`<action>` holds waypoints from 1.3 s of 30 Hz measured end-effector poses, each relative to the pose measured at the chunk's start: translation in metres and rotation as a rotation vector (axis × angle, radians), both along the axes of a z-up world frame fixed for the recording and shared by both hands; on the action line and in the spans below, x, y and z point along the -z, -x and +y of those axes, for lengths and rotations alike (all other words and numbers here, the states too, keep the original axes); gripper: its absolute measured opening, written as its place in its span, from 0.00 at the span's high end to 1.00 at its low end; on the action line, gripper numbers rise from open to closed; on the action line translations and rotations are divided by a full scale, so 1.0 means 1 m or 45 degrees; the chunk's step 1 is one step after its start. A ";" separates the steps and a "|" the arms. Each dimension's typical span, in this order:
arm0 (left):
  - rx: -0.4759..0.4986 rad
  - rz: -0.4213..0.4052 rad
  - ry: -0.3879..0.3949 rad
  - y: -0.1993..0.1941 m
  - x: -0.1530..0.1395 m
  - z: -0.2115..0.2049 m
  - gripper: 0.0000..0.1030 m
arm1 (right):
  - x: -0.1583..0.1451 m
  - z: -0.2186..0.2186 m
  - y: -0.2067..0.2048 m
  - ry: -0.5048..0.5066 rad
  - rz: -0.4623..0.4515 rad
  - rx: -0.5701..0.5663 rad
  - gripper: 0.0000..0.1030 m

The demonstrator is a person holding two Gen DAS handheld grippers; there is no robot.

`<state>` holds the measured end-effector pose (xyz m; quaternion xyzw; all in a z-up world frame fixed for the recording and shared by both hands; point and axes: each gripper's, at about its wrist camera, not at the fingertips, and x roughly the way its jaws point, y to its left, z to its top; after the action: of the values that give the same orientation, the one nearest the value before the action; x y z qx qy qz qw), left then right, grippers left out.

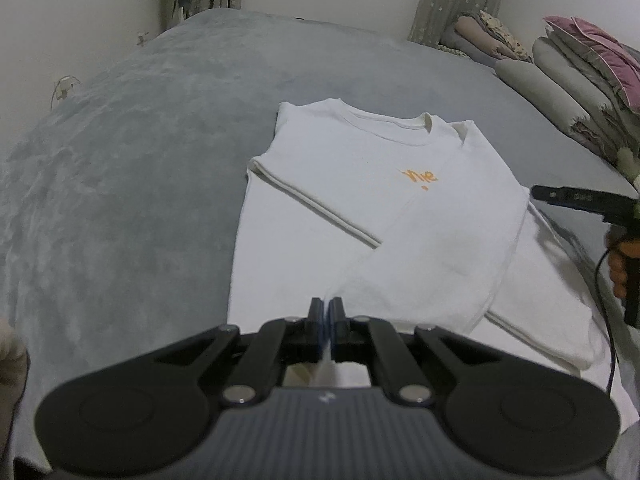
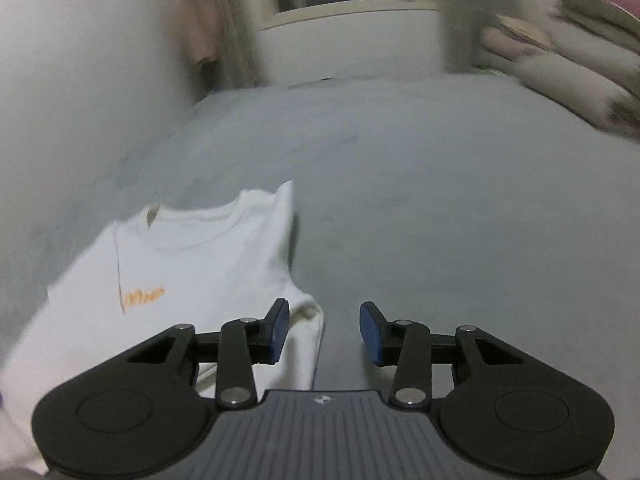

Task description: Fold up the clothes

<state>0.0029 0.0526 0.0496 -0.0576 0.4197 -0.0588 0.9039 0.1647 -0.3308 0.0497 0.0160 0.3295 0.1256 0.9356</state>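
With both sleeves folded across the white shirt (image 1: 360, 208), the left gripper (image 1: 329, 312) pinches its hem while the right gripper (image 2: 324, 328), jaws apart and empty, probably must grab the hem too.

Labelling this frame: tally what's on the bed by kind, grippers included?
White T-shirt: 1
Grippers: 2, left gripper, right gripper
Folded bedding piles: 2, nearer pile, farther pile
Total: 5

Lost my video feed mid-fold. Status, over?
Left gripper jaws shut on white T-shirt fabric. Right gripper jaws open, empty. Shirt flat on grey bedspread, sleeves folded in. Nothing blocking.
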 end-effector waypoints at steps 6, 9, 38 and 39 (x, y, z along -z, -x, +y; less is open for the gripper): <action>0.010 -0.001 -0.037 -0.003 0.003 -0.005 0.98 | 0.015 -0.009 -0.027 0.009 0.007 -0.149 0.75; 0.026 -0.006 -0.048 0.002 0.001 -0.007 0.98 | 0.022 0.001 -0.045 -0.006 0.035 -0.201 0.90; 0.122 -0.022 -0.220 0.007 0.012 -0.031 0.98 | 0.011 0.047 -0.166 0.172 0.043 -0.058 0.99; 0.131 -0.027 -0.221 0.008 0.011 -0.032 0.98 | 0.010 0.049 -0.165 0.189 0.025 -0.055 0.99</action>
<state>-0.0054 0.0203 0.0383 0.0430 0.4162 -0.0693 0.9056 0.3300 -0.2821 0.0393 -0.0594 0.3472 0.1208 0.9281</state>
